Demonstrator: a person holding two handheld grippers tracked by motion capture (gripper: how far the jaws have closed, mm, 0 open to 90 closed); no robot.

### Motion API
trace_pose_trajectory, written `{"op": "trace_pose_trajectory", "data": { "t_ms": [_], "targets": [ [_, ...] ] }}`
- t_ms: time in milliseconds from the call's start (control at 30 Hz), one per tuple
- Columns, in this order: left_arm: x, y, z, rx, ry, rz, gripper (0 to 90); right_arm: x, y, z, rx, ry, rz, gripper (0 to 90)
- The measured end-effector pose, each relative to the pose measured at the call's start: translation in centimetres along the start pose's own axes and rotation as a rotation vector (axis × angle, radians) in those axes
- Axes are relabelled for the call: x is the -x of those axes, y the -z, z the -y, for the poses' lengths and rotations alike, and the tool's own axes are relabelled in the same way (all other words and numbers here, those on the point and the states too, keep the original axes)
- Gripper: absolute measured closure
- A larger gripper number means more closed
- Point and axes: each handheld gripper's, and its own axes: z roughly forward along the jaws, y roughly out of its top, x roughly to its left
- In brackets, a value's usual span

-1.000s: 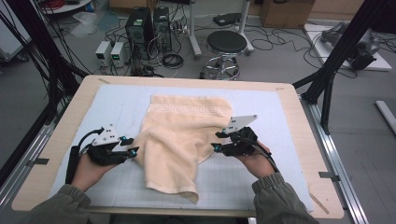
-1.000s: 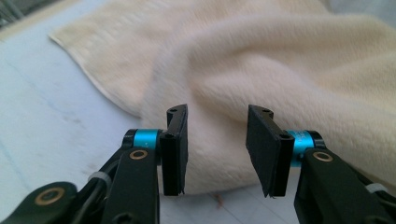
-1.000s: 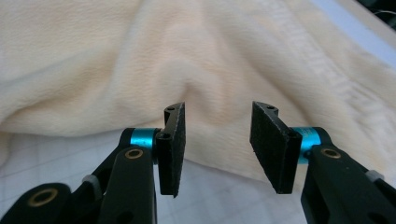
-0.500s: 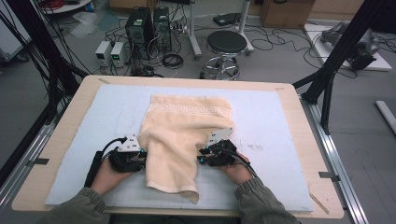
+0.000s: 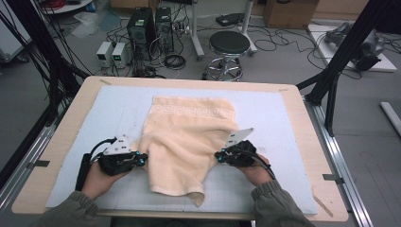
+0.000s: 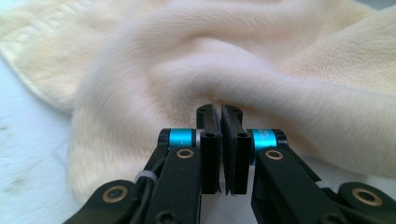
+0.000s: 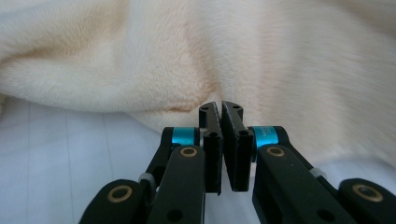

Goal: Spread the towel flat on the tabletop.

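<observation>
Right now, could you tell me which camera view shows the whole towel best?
The high view: the cream towel lies there complete, rumpled on the table, patterned band at its far edge. The left gripper view and the right gripper view each show a close-up fold of its pile.

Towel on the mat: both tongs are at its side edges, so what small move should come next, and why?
Probably lift both hands a little. The left tongs and right tongs have just closed onto opposite edges of the rumpled towel, so a slight raise would test both grips.
</observation>
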Motion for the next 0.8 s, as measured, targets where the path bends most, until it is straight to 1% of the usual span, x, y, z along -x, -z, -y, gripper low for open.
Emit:
{"op": "trace_pose_trajectory", "data": {
  "t_ms": [67,100,167,200,233,267,300,333,367,400,467,500,533,567,633,667,733,800],
  "targets": [
    [-0.3,0.9,-0.1,0.012,0.001,-0.011,86.2,0.4,1.3,0.7,-0.002,-0.019,0.022,87.0],
    [-0.5,1.3,-0.2,0.022,0.007,-0.021,86.2,0.7,1.8,1.0,0.000,-0.019,0.034,87.1],
    [-1.0,1.6,-0.4,0.025,0.011,-0.029,86.2,1.0,2.5,1.3,-0.010,-0.025,0.053,87.1],
    [-1.2,1.6,-0.5,0.029,0.021,-0.033,86.2,1.2,2.8,1.4,-0.009,-0.030,0.062,87.0],
    [-1.4,1.4,-0.7,0.033,0.022,-0.034,86.2,1.4,2.8,1.5,-0.010,-0.036,0.068,87.0],
    [-1.6,1.0,-0.8,0.030,0.020,-0.041,86.2,1.7,2.8,1.5,-0.016,-0.032,0.080,87.0],
    [-1.8,0.5,-0.9,0.016,0.015,-0.053,86.2,1.9,2.6,1.5,-0.022,-0.036,0.089,87.0],
    [-2.0,-0.1,-0.9,0.002,0.023,-0.065,86.1,2.1,2.3,1.5,-0.030,-0.040,0.090,86.9],
    [-2.4,-0.7,-0.8,-0.015,0.033,-0.067,86.1,2.4,1.9,1.5,-0.039,-0.039,0.092,86.6],
    [-2.7,-1.2,-0.7,-0.026,0.050,-0.076,85.9,2.5,1.7,1.5,-0.040,-0.044,0.093,86.0],
    [-3.1,-2.1,-0.6,-0.052,0.060,-0.079,85.0,2.7,1.5,1.5,-0.028,-0.049,0.094,82.3],
    [-3.2,-2.2,-0.5,-0.052,0.067,-0.079,83.9,2.6,1.6,1.4,-0.013,-0.046,0.093,79.3],
    [-3.3,-2.2,-0.6,-0.048,0.069,-0.079,82.0,2.4,1.9,1.4,-0.004,-0.048,0.095,77.4],
    [-3.3,-2.0,-0.6,-0.045,0.069,-0.080,79.5,2.2,2.2,1.3,0.017,-0.047,0.091,75.8],
    [-3.1,-1.4,-0.7,-0.021,0.072,-0.080,74.6,1.8,2.9,1.3,0.046,-0.040,0.080,74.2],
    [-3.0,-1.0,-0.7,-0.010,0.065,-0.083,72.7,1.5,3.3,1.2,0.056,-0.043,0.071,73.4],
    [-2.7,-0.2,-0.8,0.004,0.054,-0.078,69.8,0.8,3.6,1.1,0.075,-0.030,0.050,72.7],
    [-2.3,0.3,-0.7,0.011,0.041,-0.067,68.1,-0.1,3.4,1.0,0.080,-0.007,0.023,70.7]
  ]
}}
